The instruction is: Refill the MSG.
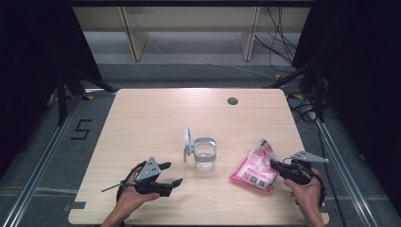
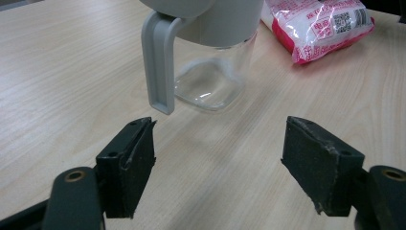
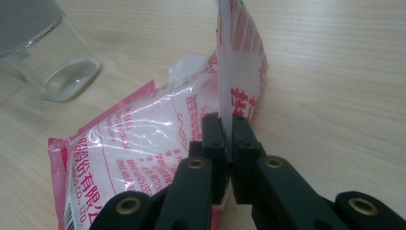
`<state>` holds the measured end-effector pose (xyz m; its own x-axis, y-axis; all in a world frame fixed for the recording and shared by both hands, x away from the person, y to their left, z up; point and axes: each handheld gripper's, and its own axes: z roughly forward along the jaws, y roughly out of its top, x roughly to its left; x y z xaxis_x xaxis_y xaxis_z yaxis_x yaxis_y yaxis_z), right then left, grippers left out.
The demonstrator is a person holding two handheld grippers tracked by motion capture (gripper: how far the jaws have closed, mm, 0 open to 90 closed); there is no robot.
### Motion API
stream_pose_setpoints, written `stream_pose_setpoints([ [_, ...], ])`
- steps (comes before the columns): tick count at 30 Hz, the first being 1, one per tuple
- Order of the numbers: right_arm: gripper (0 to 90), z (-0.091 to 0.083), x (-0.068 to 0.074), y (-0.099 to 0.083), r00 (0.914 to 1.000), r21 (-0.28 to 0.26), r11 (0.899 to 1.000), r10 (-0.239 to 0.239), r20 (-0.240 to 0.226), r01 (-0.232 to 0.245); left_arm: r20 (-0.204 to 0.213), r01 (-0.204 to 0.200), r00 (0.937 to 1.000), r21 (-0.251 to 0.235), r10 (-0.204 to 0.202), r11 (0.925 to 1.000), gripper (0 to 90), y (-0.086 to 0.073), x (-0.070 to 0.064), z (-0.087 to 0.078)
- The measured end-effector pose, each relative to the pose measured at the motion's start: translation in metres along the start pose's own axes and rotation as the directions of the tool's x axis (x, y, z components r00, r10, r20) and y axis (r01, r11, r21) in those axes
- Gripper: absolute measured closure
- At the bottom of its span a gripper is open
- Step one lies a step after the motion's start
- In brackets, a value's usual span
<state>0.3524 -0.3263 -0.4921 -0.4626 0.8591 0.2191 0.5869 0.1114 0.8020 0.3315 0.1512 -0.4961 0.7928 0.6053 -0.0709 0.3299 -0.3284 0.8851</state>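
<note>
A clear glass jar (image 1: 205,154) with a grey collar, a grey handle and a flipped-up lid (image 1: 187,140) stands mid-table. In the left gripper view the jar (image 2: 210,72) is just ahead of my open left gripper (image 2: 218,165), which holds nothing; from above, that left gripper (image 1: 171,174) lies near the front edge, left of the jar. A pink and white plastic bag (image 1: 256,169) lies right of the jar. My right gripper (image 1: 275,165) is shut on the bag's raised edge (image 3: 229,81), pinching the film between its fingertips (image 3: 213,132).
The light wood table (image 1: 156,118) has a dark round grommet hole (image 1: 232,100) near its far edge. Metal rails run along the floor on both sides, and cables lie at the back right.
</note>
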Motion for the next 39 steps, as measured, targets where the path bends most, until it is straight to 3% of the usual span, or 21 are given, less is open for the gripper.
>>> stream_pose_setpoints([
  [3,87.8,-0.001,0.001,-0.001,0.9999,0.008,1.0,-0.015,-0.002,0.015,-0.006,-0.005,1.0,-0.001,0.005,1.0,26.1,0.0,0.0,-0.001],
  [4,87.8,-0.004,0.006,-0.002,0.9995,0.038,0.999,0.03,0.004,-0.03,-0.006,0.002,1.0,-0.007,-0.002,1.0,26.1,0.0,-0.001,0.0],
  [6,87.3,-0.001,0.005,-0.003,0.9999,0.007,1.0,0.006,0.01,-0.006,-0.005,-0.002,1.0,-0.005,0.002,1.0,26.1,0.0,-0.001,0.0],
  [8,86.7,-0.001,0.006,-0.003,0.9997,0.014,1.0,0.019,0.014,-0.019,-0.001,-0.007,1.0,0.001,0.007,1.0,26.1,0.0,0.0,0.0],
  [9,84.6,-0.002,0.002,-0.002,0.9999,0.026,1.0,-0.001,0.01,0.0,-0.001,-0.008,1.0,0.0,0.008,1.0,26.1,0.0,0.0,0.0],
  [11,82.5,0.0,0.005,-0.002,0.9986,0.02,0.998,0.052,0.012,-0.052,0.002,-0.007,1.0,0.002,0.007,1.0,26.1,0.0,-0.001,0.001],
  [12,80.9,0.001,0.0,0.0,0.9996,0.022,1.0,-0.002,0.028,0.001,0.002,-0.002,1.0,0.005,0.002,1.0,26.1,0.0,-0.001,0.001],
  [13,79.1,0.004,0.002,0.002,0.9981,0.031,0.998,0.048,0.038,-0.049,0.005,-0.004,1.0,0.007,0.004,1.0,26.1,0.0,-0.001,0.001],
  [14,79.1,0.004,0.002,0.002,0.9981,0.031,0.998,0.048,0.038,-0.049,0.003,-0.004,1.0,0.003,0.004,1.0,26.1,0.0,-0.002,0.001],
  [15,77.6,0.007,-0.002,0.004,0.9988,0.031,1.0,0.006,0.049,-0.008,0.003,-0.01,0.9999,0.003,0.01,0.9999,26.1,0.0,-0.001,0.001],
  [16,76.7,0.009,0.0,0.005,0.9966,0.038,0.998,0.055,0.061,-0.058,0.003,-0.01,0.9999,0.002,0.01,0.9999,26.1,0.0,-0.002,0.001],
  [17,76.7,0.011,-0.004,0.007,0.9978,0.032,0.999,0.017,0.064,-0.019,-0.002,-0.006,1.0,0.007,0.006,1.0,26.1,0.0,-0.002,0.001],
  [22,76.8,0.016,-0.007,0.01,0.9963,0.026,0.999,0.022,0.083,-0.024,0.001,-0.011,0.9999,0.007,0.011,0.9999,26.1,-0.001,-0.002,0.002],
  [30,75.9,0.018,-0.01,0.012,0.9946,0.021,0.999,0.047,0.092,-0.049,0.01,-0.004,0.9999,0.008,0.004,1.0,26.1,-0.001,-0.003,0.003],
  [31,75.5,0.019,-0.006,0.012,0.9907,0.026,0.995,0.092,0.1,-0.095,0.01,-0.003,0.9999,0.007,0.003,1.0,26.1,-0.002,-0.003,0.003],
  [32,75.3,0.019,-0.01,0.012,0.9942,0.019,0.998,0.056,0.092,-0.058,0.011,-0.003,0.9999,0.007,0.003,1.0,26.1,-0.002,-0.003,0.003],
  [33,75.1,0.019,-0.006,0.012,0.9912,0.027,0.995,0.094,0.093,-0.097,0.003,-0.003,1.0,0.007,0.003,1.0,26.1,-0.002,-0.003,0.003],
  [35,75.1,0.022,-0.01,0.013,0.9938,0.018,0.998,0.058,0.095,-0.06,-0.001,-0.025,0.9997,0.017,0.025,0.9995,26.0,-0.002,-0.001,0.002],
  [36,75.1,0.022,-0.007,0.013,0.9896,0.03,0.993,0.114,0.087,-0.117,0.0,-0.007,1.0,0.009,0.007,0.9999,26.1,-0.002,-0.002,0.003],
  [37,75.2,0.023,-0.01,0.013,0.9934,0.027,0.996,0.077,0.086,-0.079,0.001,0.004,1.0,0.004,-0.004,1.0,26.1,-0.002,-0.003,0.003],
  [39,77.3,0.024,-0.01,0.013,0.994,0.029,0.997,0.075,0.079,-0.078,0.008,-0.003,1.0,0.006,0.003,1.0,26.0,-0.002,-0.003,0.003],
])
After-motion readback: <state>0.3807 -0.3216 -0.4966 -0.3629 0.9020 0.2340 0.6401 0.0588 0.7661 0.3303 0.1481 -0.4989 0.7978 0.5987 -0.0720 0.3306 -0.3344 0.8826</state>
